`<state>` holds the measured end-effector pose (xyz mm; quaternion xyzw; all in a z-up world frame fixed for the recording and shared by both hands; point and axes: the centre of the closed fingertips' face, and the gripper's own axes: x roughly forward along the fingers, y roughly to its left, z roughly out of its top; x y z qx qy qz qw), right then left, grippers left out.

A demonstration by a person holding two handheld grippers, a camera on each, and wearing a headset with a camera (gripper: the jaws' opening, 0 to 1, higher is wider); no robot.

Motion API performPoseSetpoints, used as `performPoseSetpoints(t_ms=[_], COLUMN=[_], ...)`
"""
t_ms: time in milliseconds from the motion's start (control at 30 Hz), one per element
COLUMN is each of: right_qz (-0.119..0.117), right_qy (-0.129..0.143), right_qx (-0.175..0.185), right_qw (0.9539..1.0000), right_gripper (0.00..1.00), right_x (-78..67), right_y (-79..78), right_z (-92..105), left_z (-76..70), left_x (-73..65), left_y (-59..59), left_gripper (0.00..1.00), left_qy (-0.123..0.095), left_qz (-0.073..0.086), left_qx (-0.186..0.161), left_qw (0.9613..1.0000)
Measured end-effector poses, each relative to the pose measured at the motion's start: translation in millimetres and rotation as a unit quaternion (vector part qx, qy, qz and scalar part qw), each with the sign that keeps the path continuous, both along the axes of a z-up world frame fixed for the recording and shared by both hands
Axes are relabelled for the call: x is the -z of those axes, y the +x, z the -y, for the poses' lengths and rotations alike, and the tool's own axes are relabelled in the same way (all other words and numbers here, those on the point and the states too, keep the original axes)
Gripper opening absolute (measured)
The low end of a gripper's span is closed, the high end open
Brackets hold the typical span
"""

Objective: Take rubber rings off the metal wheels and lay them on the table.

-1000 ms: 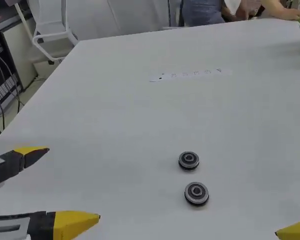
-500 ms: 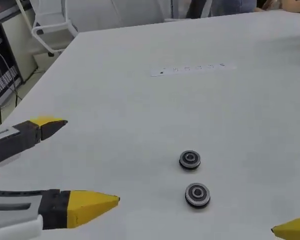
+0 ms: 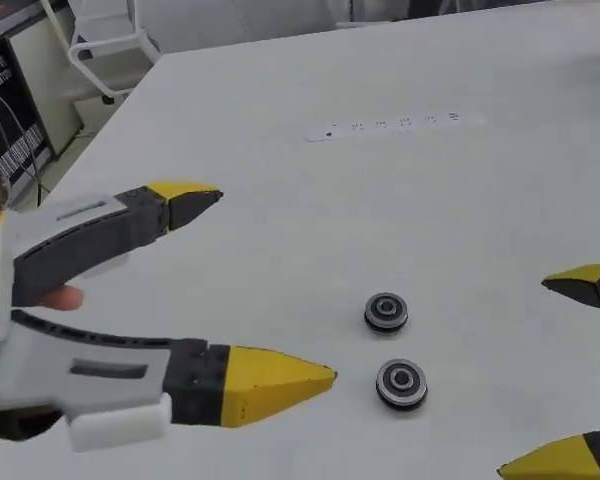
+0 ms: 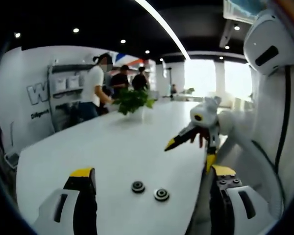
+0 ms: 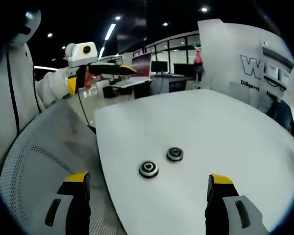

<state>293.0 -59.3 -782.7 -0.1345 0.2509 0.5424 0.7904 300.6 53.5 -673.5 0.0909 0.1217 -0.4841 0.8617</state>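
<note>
Two small metal wheels with black rubber rings lie flat on the white table [image 3: 310, 230]: a farther wheel [image 3: 386, 312] and a nearer wheel [image 3: 401, 384], a short gap apart. Both wheels [image 4: 138, 186] [image 4: 161, 194] also lie ahead of the left gripper's jaws, and between the right gripper's jaws as a pair of wheels [image 5: 149, 169] [image 5: 175, 154]. My left gripper [image 3: 277, 286] hovers open just left of them, holding nothing. My right gripper [image 3: 523, 376] is open at the right, also with nothing in it. Each gripper sees the other: right gripper [image 4: 188, 152], left gripper [image 5: 100, 77].
A white power strip [image 3: 390, 125] lies farther back on the table. A chair [image 3: 105, 45] and dark equipment [image 3: 10, 110] stand beyond the left edge. A potted plant [image 4: 132, 100] sits far down the table, with people [image 4: 95, 90] standing behind it.
My left gripper has come in from the lower left towards the wheels. The right gripper has moved further in from the right. The wheels have stayed put.
</note>
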Motion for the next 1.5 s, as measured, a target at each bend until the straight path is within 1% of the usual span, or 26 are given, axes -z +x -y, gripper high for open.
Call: performPoseSetpoints(t_ms=[33, 67, 100, 167, 200, 233, 300, 367, 400, 467, 600, 633, 667, 833, 867, 933, 967, 1000, 1033, 1100, 1167, 1233, 1300, 1433, 1467, 1500], right_qz=[0.000, -0.001, -0.004, -0.005, -0.004, -0.004, -0.002, -0.013, -0.015, -0.014, -0.016, -0.015, -0.015, -0.013, -0.012, -0.012, -0.012, -0.010, -0.008, -0.008, -0.012, -0.019, -0.018, -0.016, -0.016, -0.013], right_qy=[-0.007, -0.006, -0.003, 0.013, 0.017, 0.016, 0.016, 0.026, 0.035, 0.038, 0.033, 0.035, 0.036, 0.051, 0.051, 0.049, 0.050, 0.050, 0.049, 0.050, 0.057, 0.053, 0.045, 0.044, 0.037, 0.024], right_qx=[-0.007, -0.009, -0.015, -0.021, -0.022, -0.024, -0.030, -0.037, -0.036, -0.037, -0.042, -0.042, -0.041, -0.044, -0.045, -0.044, -0.038, -0.038, -0.041, -0.041, -0.040, -0.044, -0.050, -0.055, -0.058, -0.059], right_qw=[1.0000, 0.9999, 0.9999, 0.9997, 0.9996, 0.9996, 0.9994, 0.9989, 0.9986, 0.9985, 0.9984, 0.9984, 0.9984, 0.9977, 0.9976, 0.9977, 0.9980, 0.9980, 0.9980, 0.9979, 0.9975, 0.9975, 0.9976, 0.9974, 0.9975, 0.9979], right_gripper=[0.90, 0.86, 0.83, 0.84, 0.85, 0.84, 0.82, 0.80, 0.80, 0.78, 0.75, 0.74, 0.74, 0.69, 0.68, 0.67, 0.67, 0.66, 0.65, 0.62, 0.62, 0.63, 0.60, 0.55, 0.54, 0.51], right_x=[3.0, 4.4, 5.5, 5.0, 6.0, 7.3, 10.6, 10.7, 9.9, 11.8, 19.1, 20.5, 21.4, 23.0, 24.5, 28.1, 29.5, 30.3, 31.6, 33.0, 34.4, 39.5, 44.2, 48.3, 52.7, 57.6], right_y=[0.6, 1.3, 1.3, 1.2, 2.3, 2.8, 4.6, 3.7, 5.3, 7.6, 11.3, 13.3, 14.6, 19.2, 20.0, 22.3, 24.6, 25.2, 25.5, 26.9, 27.9, 26.4, 24.7, 24.3, 24.4, 25.2], right_z=[-0.5, -1.5, -4.4, -10.5, -13.2, -14.6, -17.4, -20.8, -22.6, -23.9, -24.9, -25.4, -25.9, -31.3, -32.3, -33.1, -33.8, -34.7, -35.6, -37.3, -39.6, -40.8, -40.9, -42.5, -42.0, -40.3], left_z=[2.4, 5.5, 11.9, 21.3, 25.7, 27.7, 32.6, 38.1, 41.1, 44.5, 48.5, 49.6, 50.7, 55.4, 55.8, 56.3, 57.7, 58.8, 60.3, 61.9, 62.6, 61.8, 60.4, 58.4, 57.9, 57.6], left_x=[0.6, 1.0, 0.0, 1.0, 3.4, 5.7, 12.3, 17.0, 18.4, 21.1, 29.2, 33.4, 35.6, 48.1, 52.8, 61.3, 62.6, 63.0, 64.4, 67.7, 73.8, 81.7, 89.4, 98.6, 101.0, 103.7], left_y=[1.6, 3.9, 6.6, 4.3, 4.1, 4.8, 6.9, 7.1, 7.5, 9.0, 12.8, 13.7, 14.2, 17.4, 19.2, 18.9, 20.0, 20.3, 20.4, 20.7, 22.8, 26.7, 29.5, 35.1, 35.8, 36.8], left_gripper=[0.96, 0.94, 0.93, 0.91, 0.89, 0.87, 0.85, 0.86, 0.86, 0.83, 0.80, 0.79, 0.79, 0.72, 0.71, 0.72, 0.72, 0.72, 0.71, 0.69, 0.68, 0.68, 0.67, 0.68, 0.68, 0.66], left_qy=[0.000, -0.002, -0.012, -0.014, -0.006, 0.000, 0.013, 0.018, 0.020, 0.023, 0.031, 0.039, 0.041, 0.047, 0.051, 0.057, 0.053, 0.050, 0.048, 0.050, 0.054, 0.058, 0.064, 0.062, 0.063, 0.065], left_qz=[0.001, 0.002, 0.003, 0.008, 0.018, 0.021, 0.017, 0.010, 0.012, 0.014, 0.013, 0.014, 0.015, 0.009, 0.007, -0.011, -0.013, -0.012, -0.014, -0.015, -0.018, -0.021, -0.024, -0.030, -0.032, -0.031], left_qx=[0.001, -0.001, -0.006, 0.009, 0.019, 0.021, 0.027, 0.040, 0.046, 0.056, 0.068, 0.073, 0.076, 0.089, 0.090, 0.096, 0.096, 0.096, 0.099, 0.101, 0.100, 0.094, 0.089, 0.076, 0.074, 0.071], left_qw=[1.0000, 1.0000, 0.9999, 0.9998, 0.9996, 0.9996, 0.9994, 0.9990, 0.9987, 0.9981, 0.9971, 0.9965, 0.9962, 0.9949, 0.9946, 0.9937, 0.9939, 0.9940, 0.9939, 0.9935, 0.9933, 0.9937, 0.9937, 0.9947, 0.9947, 0.9949])
